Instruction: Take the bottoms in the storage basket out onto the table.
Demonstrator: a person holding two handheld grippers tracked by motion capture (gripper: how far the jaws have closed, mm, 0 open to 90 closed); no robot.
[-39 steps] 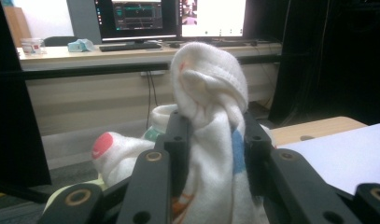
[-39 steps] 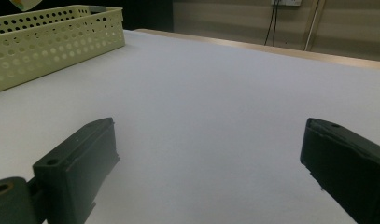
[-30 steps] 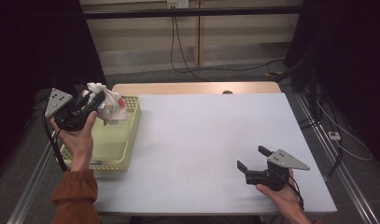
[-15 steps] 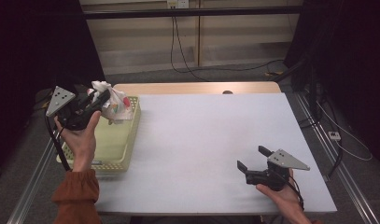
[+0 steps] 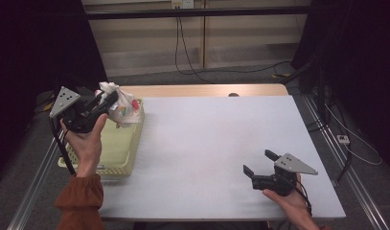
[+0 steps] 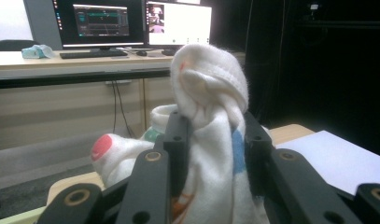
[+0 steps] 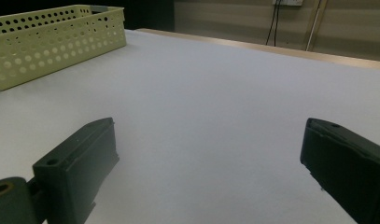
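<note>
overhead, one sock (image 5: pixel 120 103); one basket (image 5: pixel 117 143); two grippers

The right tool (image 7: pixel 211 177) hangs low over the white counter (image 7: pixel 215 93), its two black jaws set wide apart with bare counter surface between them and nothing held. At the counter's far left corner stands a pale yellow-green perforated basket (image 7: pixel 52 42), well apart from the jaws, its long side wall dotted with round holes and its rim catching the light. Along the counter's far edge runs a strip of light wood (image 7: pixel 271 50), and behind it is a pale wall panel with dark cables (image 7: pixel 313 21) hanging down it.
</note>
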